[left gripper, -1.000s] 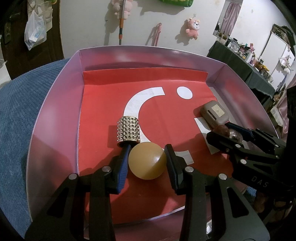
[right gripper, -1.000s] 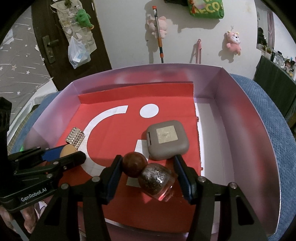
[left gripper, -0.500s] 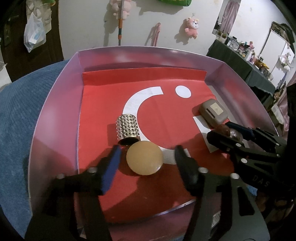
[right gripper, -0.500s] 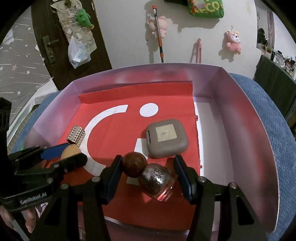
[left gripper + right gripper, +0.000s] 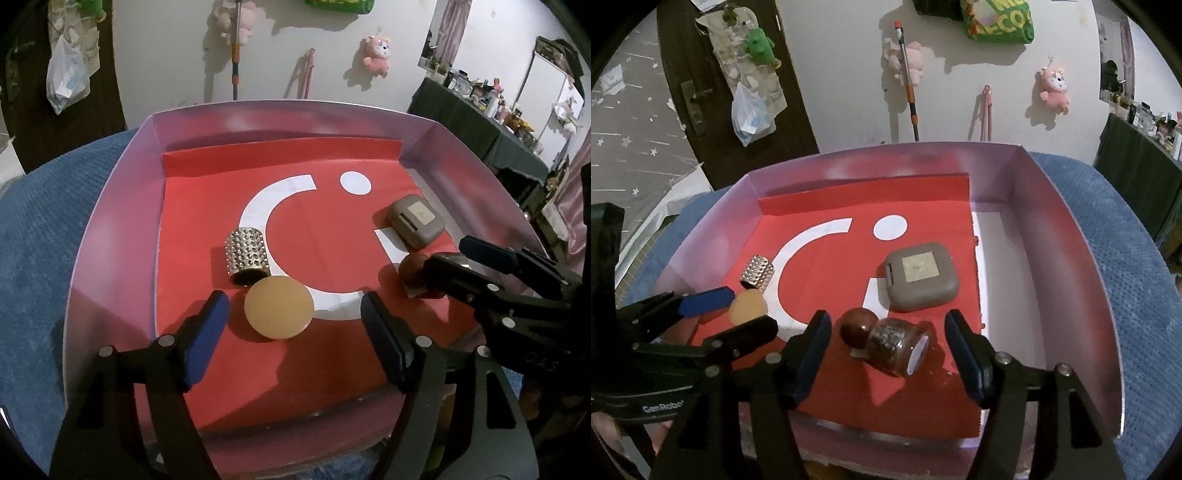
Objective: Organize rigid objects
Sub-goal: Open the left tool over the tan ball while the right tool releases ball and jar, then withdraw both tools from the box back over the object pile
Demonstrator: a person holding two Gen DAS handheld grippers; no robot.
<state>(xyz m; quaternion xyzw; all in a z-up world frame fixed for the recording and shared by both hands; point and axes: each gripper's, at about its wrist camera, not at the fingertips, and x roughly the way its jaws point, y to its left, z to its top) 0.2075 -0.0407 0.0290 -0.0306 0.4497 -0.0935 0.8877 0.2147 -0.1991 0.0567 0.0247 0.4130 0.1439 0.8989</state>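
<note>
Your left gripper [image 5: 294, 314] is well open w/ jaws that have just been spreading; the tan ball [image 5: 279, 307] sits between them on the red sheet [image 5: 314, 229], touching neither pad. Just behind the ball, and touching it as far as you can see, lies the perforated metal cylinder [image 5: 246, 256] on its side.

Your right gripper [image 5: 886, 345] is about half open, jaws also just widened. Between them lies the glass jar [image 5: 897, 343] w/ dark round stopper [image 5: 857, 326], tipped on its side, stopper toward the left pad; neither pad presses on it.

The grey square case [image 5: 921, 275] lies flat just beyond the jar, near the sheet's right edge. All of it is inside the pink-walled tray [image 5: 1052, 266], which rests on a blue textured cloth [image 5: 1137, 295].
</note>
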